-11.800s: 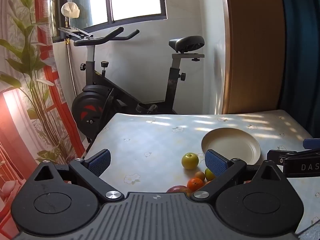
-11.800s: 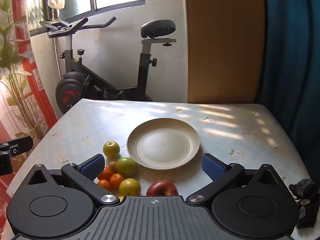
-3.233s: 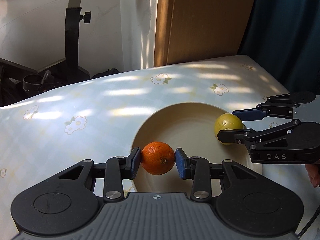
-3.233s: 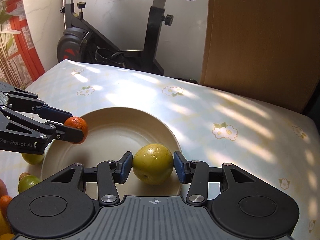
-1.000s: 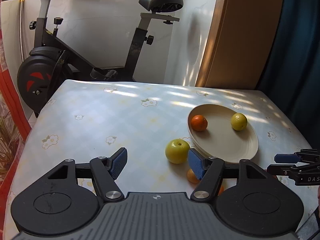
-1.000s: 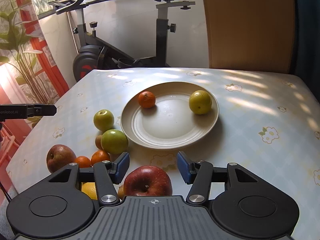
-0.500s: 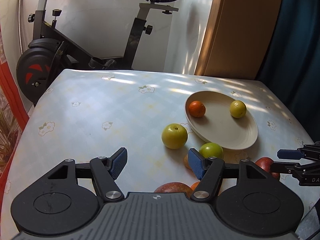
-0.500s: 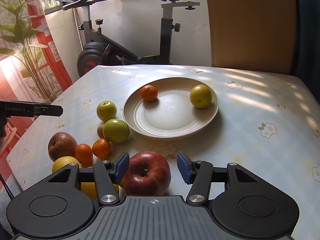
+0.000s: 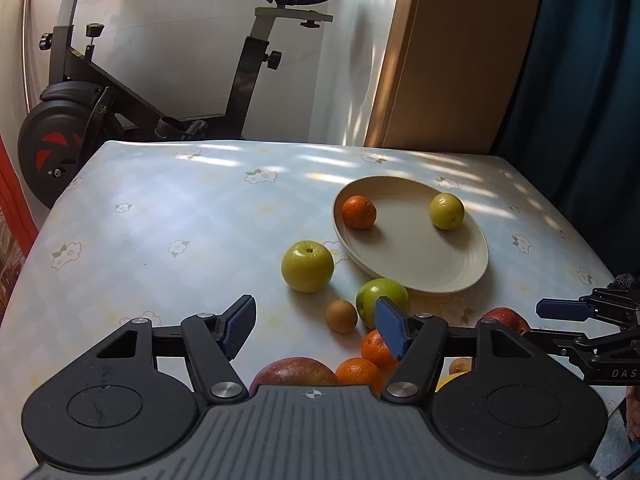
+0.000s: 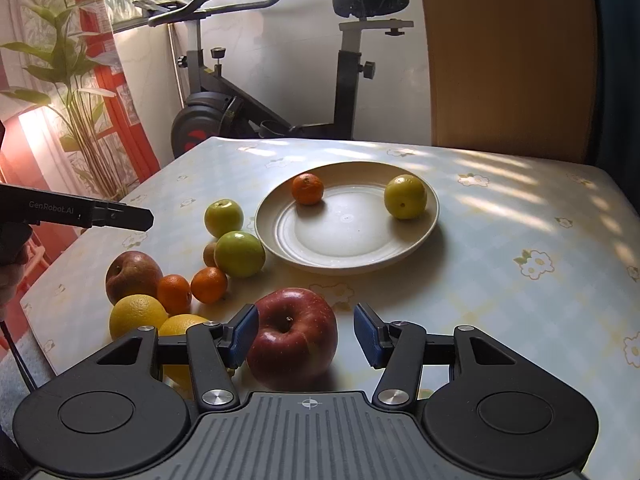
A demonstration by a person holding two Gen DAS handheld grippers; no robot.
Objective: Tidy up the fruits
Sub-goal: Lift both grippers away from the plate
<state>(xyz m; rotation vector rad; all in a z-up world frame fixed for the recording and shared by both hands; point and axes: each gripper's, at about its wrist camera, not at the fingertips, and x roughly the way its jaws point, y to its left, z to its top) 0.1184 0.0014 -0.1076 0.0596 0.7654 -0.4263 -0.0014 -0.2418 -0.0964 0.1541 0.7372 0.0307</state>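
A cream plate (image 10: pixel 416 240) holds an orange (image 10: pixel 307 188) and a yellow-green fruit (image 10: pixel 405 196). My right gripper (image 10: pixel 306 335) is open around a big red apple (image 10: pixel 294 338) on the table, with a gap at the right pad. Left of the plate lie a yellow-green apple (image 9: pixel 307 266), a green apple (image 9: pixel 380 294), a small brown fruit (image 9: pixel 341 315), two small oranges (image 10: pixel 208 285), a second red apple (image 10: pixel 133 272) and two lemons (image 10: pixel 138 316). My left gripper (image 9: pixel 316 326) is open and empty above this pile.
An exercise bike (image 9: pixel 120 100) stands past the table's far edge, with a wooden panel (image 10: pixel 508 56) and a dark curtain (image 9: pixel 580 80) to its right. A potted plant (image 10: pixel 76 80) stands at the left. The flowered table's (image 10: pixel 520 216) near-left edge runs beside the lemons.
The table fruits have slid up in both views. The red apple now sits fully between the right fingers, and the fruit pile has come into sight under the left gripper.
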